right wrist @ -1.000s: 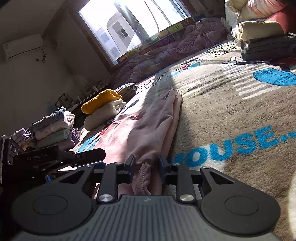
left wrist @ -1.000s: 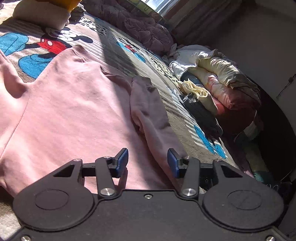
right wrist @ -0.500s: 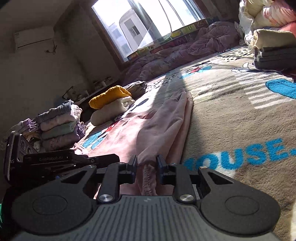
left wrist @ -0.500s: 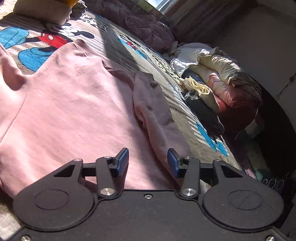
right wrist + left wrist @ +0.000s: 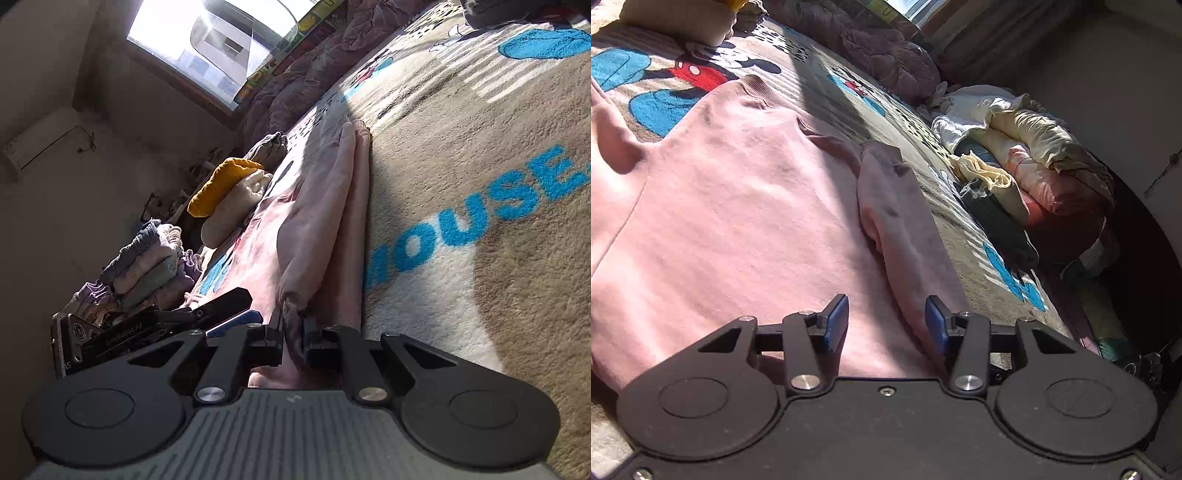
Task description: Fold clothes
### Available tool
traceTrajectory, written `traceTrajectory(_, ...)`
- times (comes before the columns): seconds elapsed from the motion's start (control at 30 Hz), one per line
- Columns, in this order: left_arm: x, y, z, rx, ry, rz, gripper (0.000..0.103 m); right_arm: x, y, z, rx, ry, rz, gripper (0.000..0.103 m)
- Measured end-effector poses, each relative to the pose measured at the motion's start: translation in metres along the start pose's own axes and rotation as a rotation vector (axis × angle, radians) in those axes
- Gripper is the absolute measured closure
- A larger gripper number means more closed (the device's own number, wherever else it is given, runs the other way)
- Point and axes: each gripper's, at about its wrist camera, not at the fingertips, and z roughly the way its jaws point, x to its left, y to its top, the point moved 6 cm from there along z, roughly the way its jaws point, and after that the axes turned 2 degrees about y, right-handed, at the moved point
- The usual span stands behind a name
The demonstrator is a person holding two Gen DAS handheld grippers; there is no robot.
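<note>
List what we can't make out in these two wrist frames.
- Left wrist view: pink sweatshirt hem hidden behind the open left claw body; its far sleeve cut off by the frame's left edge.
- Right wrist view: how much sleeve fabric the right claw pinches, shadowed between the jaws.
- Right wrist view: folded stack, items too small to tell apart.

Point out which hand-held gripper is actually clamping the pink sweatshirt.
The right hand-held gripper: its jaws pinch the pink sweatshirt. The left hand-held gripper hovers open above it.
</note>
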Motion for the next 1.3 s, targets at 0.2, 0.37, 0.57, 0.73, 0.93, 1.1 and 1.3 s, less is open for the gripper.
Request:
traceTrajectory(0.2,-0.01,0.005,-0.009,-0.051,0.027,0.081,0.059,0.015,-0.003,-0.011,0.001,-0.037,-0.112,0.087)
traceTrajectory(0.37,-0.029,0.009,-0.014,-0.095,0.031,0.218,0.062,0.029,-0.007,-0.025,0.005,-0.062,-0.219,0.079)
traceTrajectory(0.57,-0.069,0.008,0.014,-0.049,-0.031,0.448,0.078,0.029,-0.008,-0.036,0.015,-0.102,-0.281,0.079)
traceTrajectory(0.73,-0.069,-0.025,0.046,0.098,0.01,0.604,0.079,0.02,-0.006,-0.046,0.003,-0.103,-0.255,0.079)
traceTrajectory(0.93,-0.061,-0.026,0.042,0.131,-0.014,0.566,0.079,0.014,0.016,-0.048,-0.162,-0.092,-0.215,0.079)
traceTrajectory(1.1,-0.056,-0.016,0.029,0.167,-0.022,0.553,0.079,0.028,0.019,-0.018,-0.163,-0.111,-0.309,0.079)
traceTrajectory(1.3,-0.043,0.027,0.003,0.026,0.022,0.487,0.079,0.022,0.001,0.008,-0.021,-0.217,-0.353,0.08)
